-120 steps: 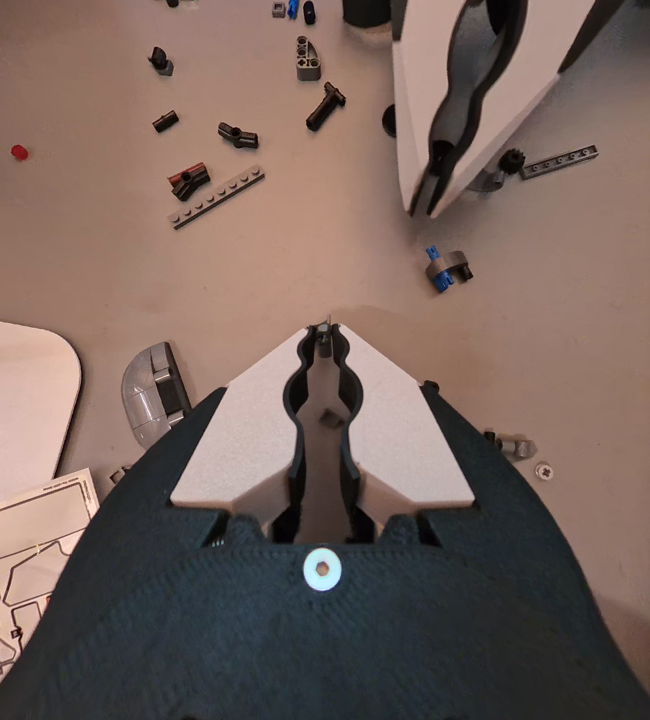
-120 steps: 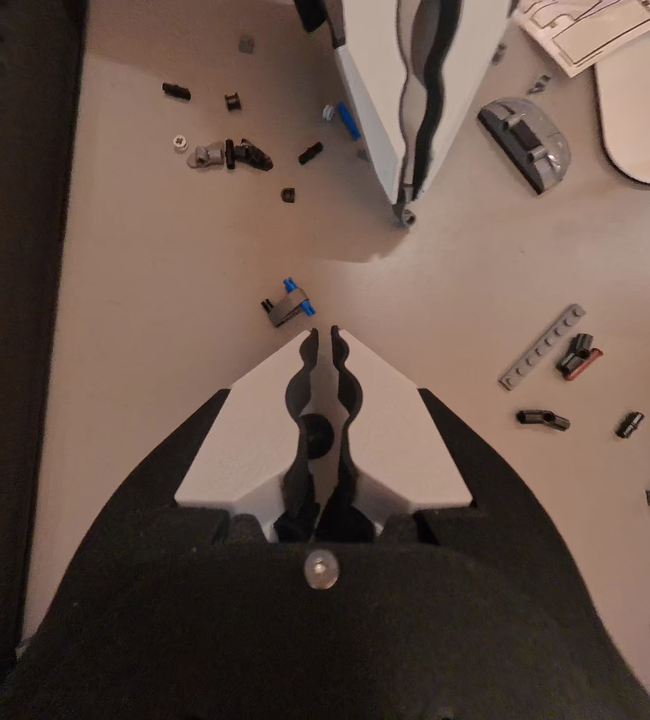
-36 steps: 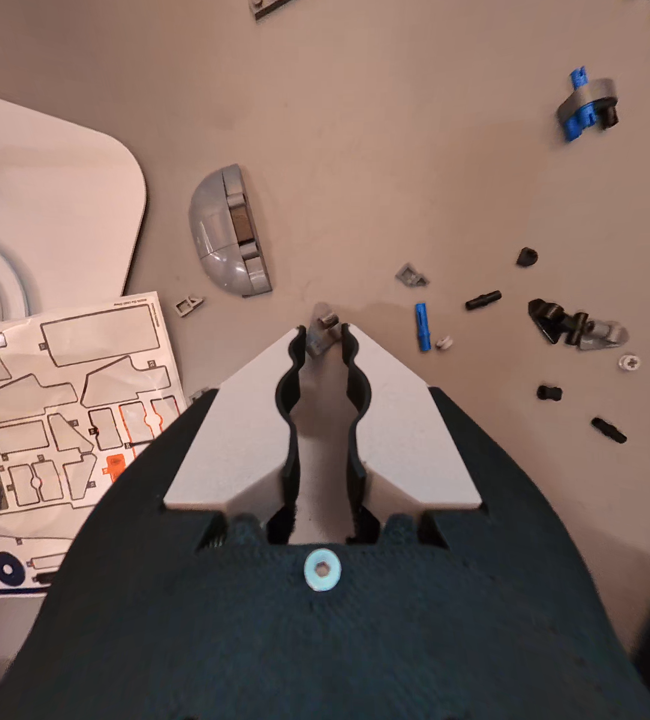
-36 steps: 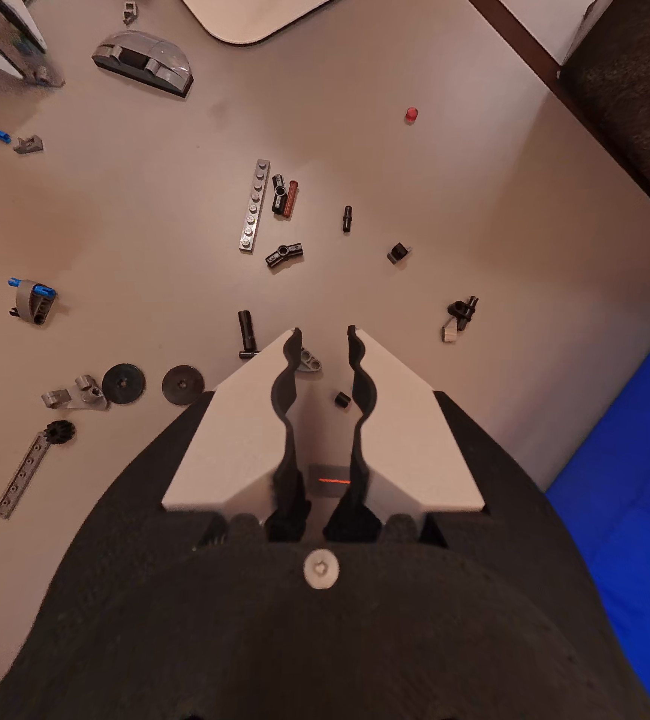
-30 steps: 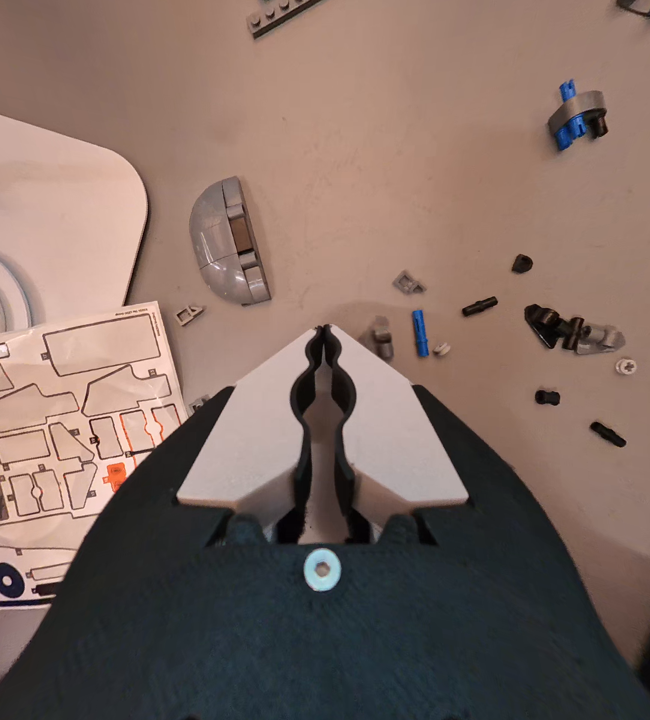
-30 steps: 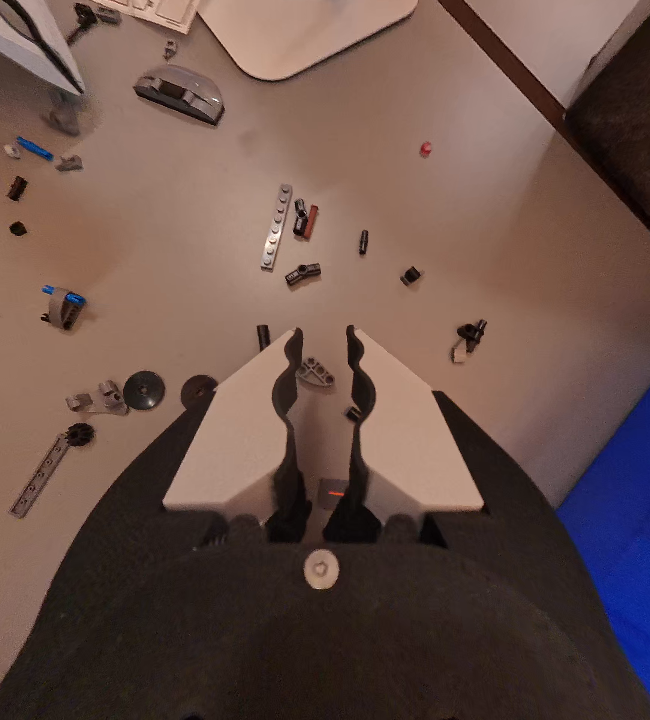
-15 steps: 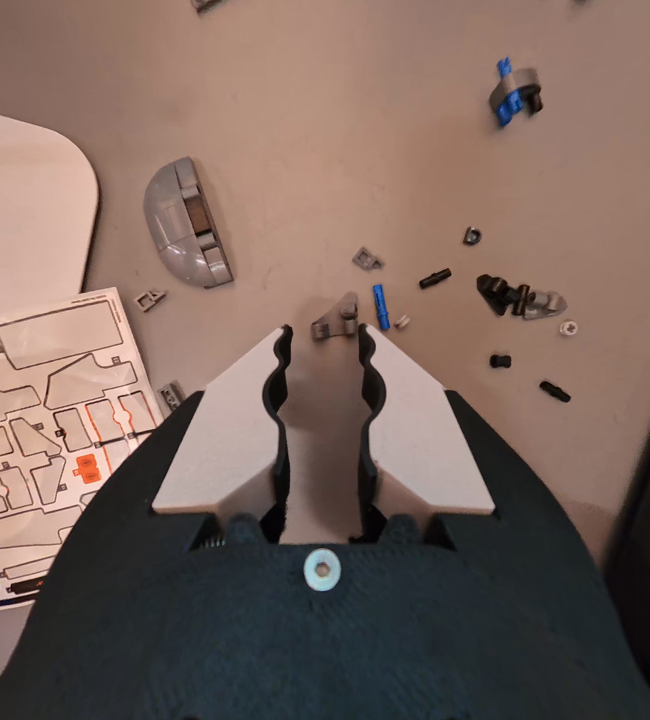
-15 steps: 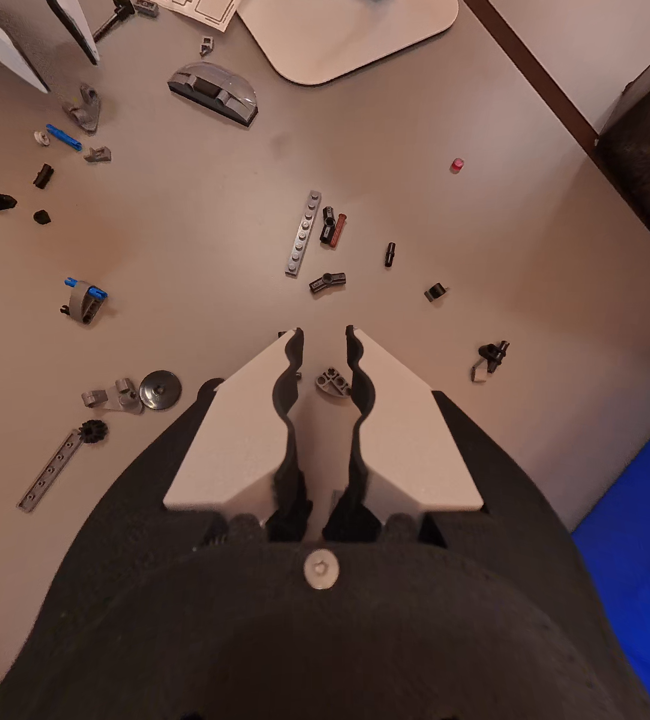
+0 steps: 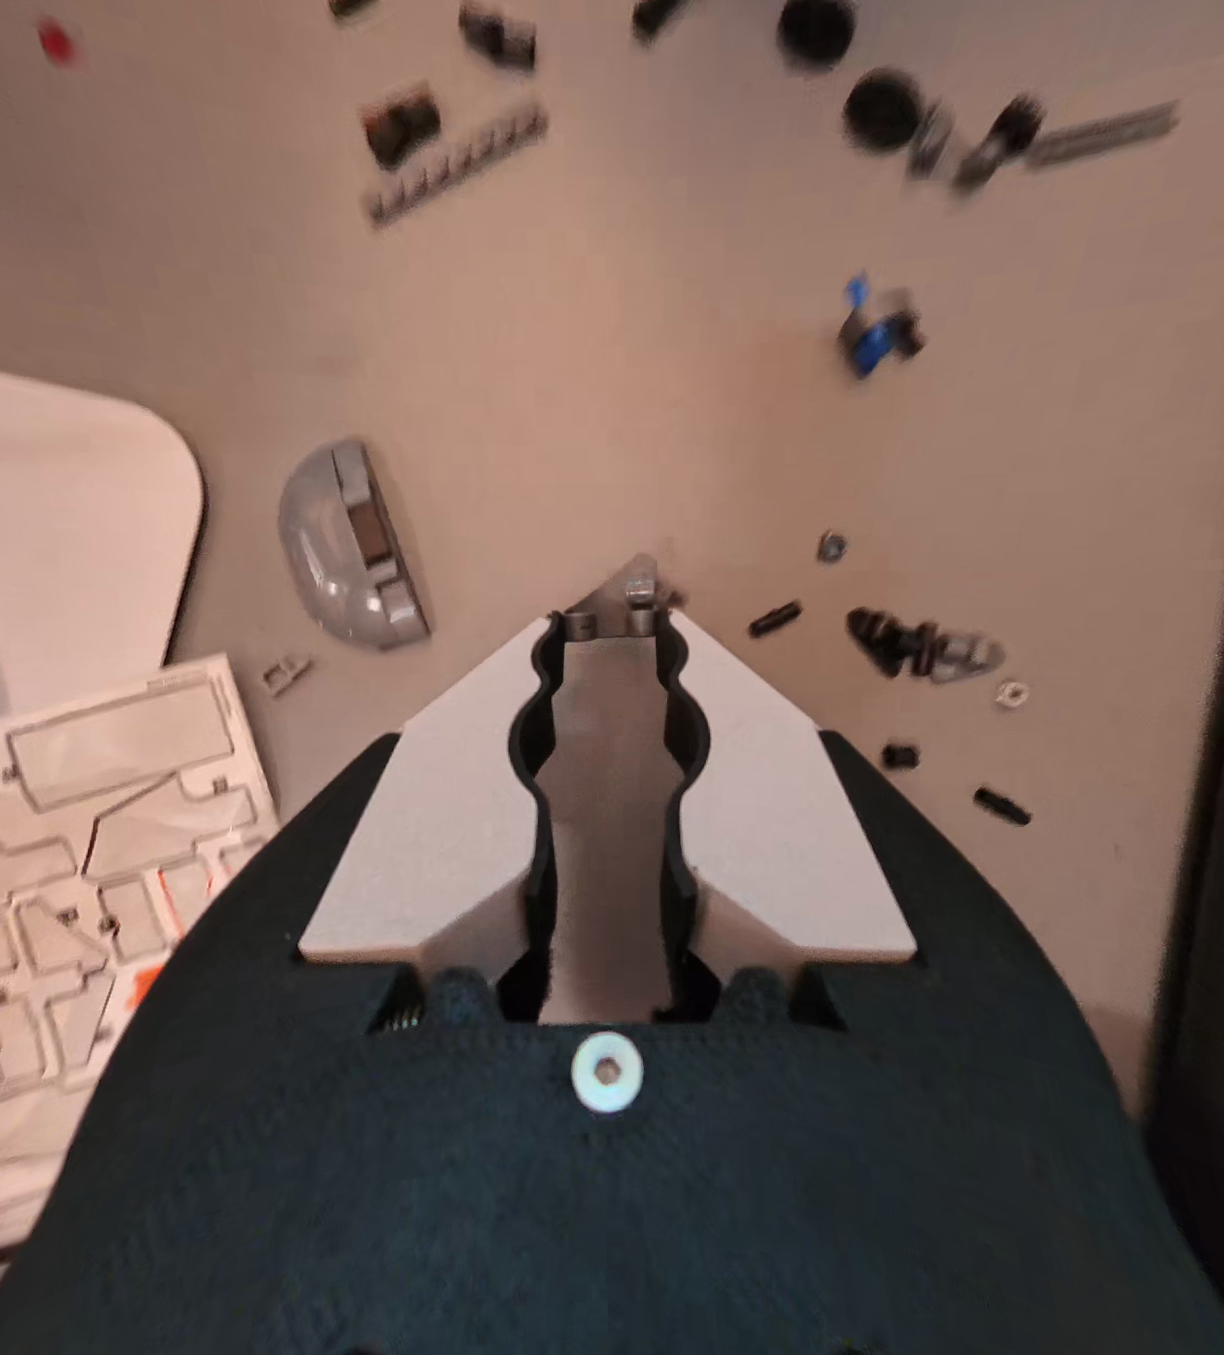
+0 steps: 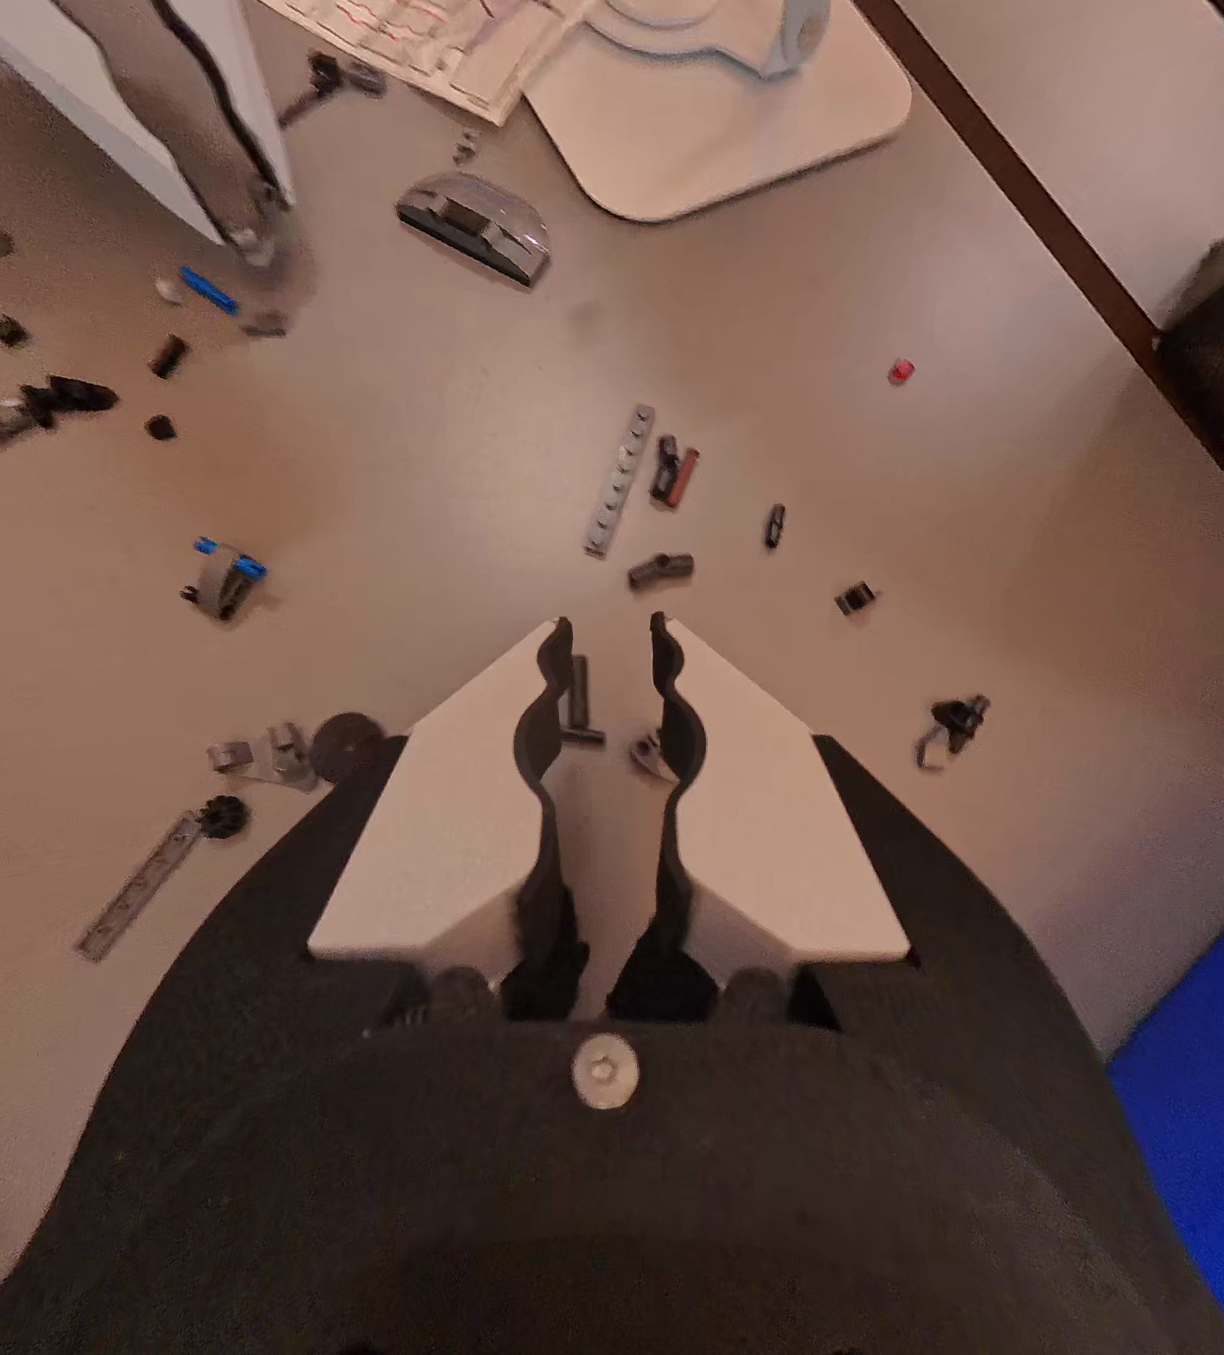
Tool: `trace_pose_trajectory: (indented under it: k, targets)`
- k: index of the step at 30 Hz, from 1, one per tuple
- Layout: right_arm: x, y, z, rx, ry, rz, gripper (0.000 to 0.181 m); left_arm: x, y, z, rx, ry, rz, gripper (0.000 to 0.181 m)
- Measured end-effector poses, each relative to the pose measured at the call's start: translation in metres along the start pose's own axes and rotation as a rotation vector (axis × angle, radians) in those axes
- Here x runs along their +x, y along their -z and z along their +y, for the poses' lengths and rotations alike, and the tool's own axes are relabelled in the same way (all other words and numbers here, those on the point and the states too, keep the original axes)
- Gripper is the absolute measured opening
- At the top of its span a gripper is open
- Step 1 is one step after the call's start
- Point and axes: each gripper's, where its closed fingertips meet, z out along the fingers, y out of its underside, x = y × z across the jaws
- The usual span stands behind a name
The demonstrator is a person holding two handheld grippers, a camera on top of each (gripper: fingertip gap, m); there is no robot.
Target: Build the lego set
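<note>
My left gripper [image 9: 609, 619] is closed on a small grey angled piece [image 9: 631, 594], which spans the gap between its tips. In the right wrist view the left gripper [image 10: 250, 227] shows at the top left with the grey piece [image 10: 251, 245] at its tips, close to the table. My right gripper [image 10: 609, 623] is open and empty above the table. A black T-shaped pin [image 10: 580, 696] and a small grey connector [image 10: 647, 754] lie on the table between its fingers.
Loose parts are scattered on the tan table: a grey curved canopy [image 9: 349, 557], a long grey plate [image 10: 620, 480], a grey piece with blue pins [image 10: 224, 575], and black discs [image 9: 880, 110]. A sticker sheet [image 9: 66, 843] and a white stand base [image 10: 726, 125] lie by the canopy. A blue surface [image 10: 1218, 1063] lies past the table edge. The tips of one gripper are about 20 cm away from the tips of the other.
My left gripper opened around the grey angled piece, then closed on it. My right gripper stayed open and moved over the black pin and grey connector.
</note>
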Motion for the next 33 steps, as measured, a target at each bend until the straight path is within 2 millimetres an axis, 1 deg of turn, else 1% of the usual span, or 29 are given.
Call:
trace_pose_trajectory:
  k: [2,4,9,11,13,17,21,23,27,33]
  targets:
    - [-0.013,0.001,-0.012,0.047,0.052,-0.036,0.022,0.013,0.003,-0.025,0.125,0.006,0.075,0.022]
    - [-0.031,0.001,-0.024,0.091,0.137,-0.069,0.023,0.026,0.002,-0.042,0.200,0.010,0.154,0.022]
    - [-0.080,-0.001,-0.044,0.165,0.420,-0.105,0.022,0.053,-0.010,-0.065,0.258,0.016,0.305,0.022]
    - [-0.096,-0.003,-0.048,0.175,0.505,-0.107,0.022,0.060,-0.011,-0.073,0.286,0.024,0.348,0.022]
    - [-0.106,-0.005,-0.050,0.181,0.573,-0.103,0.020,0.065,-0.010,-0.080,0.312,0.034,0.389,0.022]
    - [-0.118,-0.010,-0.047,0.161,0.652,-0.100,0.016,0.072,-0.007,-0.088,0.357,0.054,0.452,0.022]
    - [-0.122,-0.013,-0.046,0.146,0.680,-0.091,0.011,0.075,-0.010,-0.089,0.350,0.073,0.481,0.022]
    - [-0.124,-0.012,-0.046,0.150,0.684,-0.097,0.007,0.077,-0.012,-0.088,0.340,0.077,0.493,0.022]
    - [-0.124,-0.011,-0.046,0.153,0.669,-0.105,0.004,0.078,-0.014,-0.088,0.338,0.095,0.516,0.022]
    - [-0.123,-0.010,-0.044,0.153,0.616,-0.147,0.000,0.076,-0.013,-0.091,0.355,0.098,0.504,0.023]
